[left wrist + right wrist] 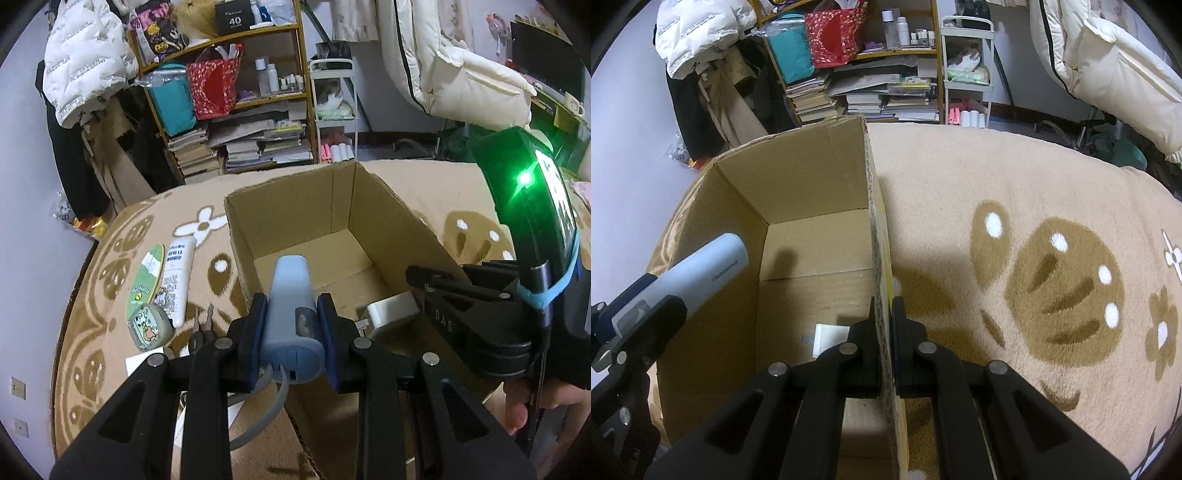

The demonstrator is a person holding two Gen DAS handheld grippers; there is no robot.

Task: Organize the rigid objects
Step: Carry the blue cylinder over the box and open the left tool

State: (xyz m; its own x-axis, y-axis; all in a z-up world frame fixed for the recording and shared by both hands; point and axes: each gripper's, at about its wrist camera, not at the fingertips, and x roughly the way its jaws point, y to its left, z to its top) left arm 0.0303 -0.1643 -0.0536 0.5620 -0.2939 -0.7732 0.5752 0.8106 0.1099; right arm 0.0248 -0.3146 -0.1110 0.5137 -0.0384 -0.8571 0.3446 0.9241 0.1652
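Observation:
An open cardboard box (369,206) (798,177) stands on a beige patterned blanket. My left gripper (291,306) is shut on a light blue device (290,291) with a grey cord, held over the box's near left rim; the device (701,269) also shows at the left of the right wrist view. My right gripper (884,306) is shut on the box's right wall (882,258), one finger inside and one outside. A white charger (391,312) (829,338) lies on the box floor near that wall.
Left of the box lie a white tube (179,277), a green oval item (146,275), a small green case (149,326) and keys (203,332). A cluttered bookshelf (236,110) and hanging coats stand behind. The blanket (1034,221) spreads wide to the right.

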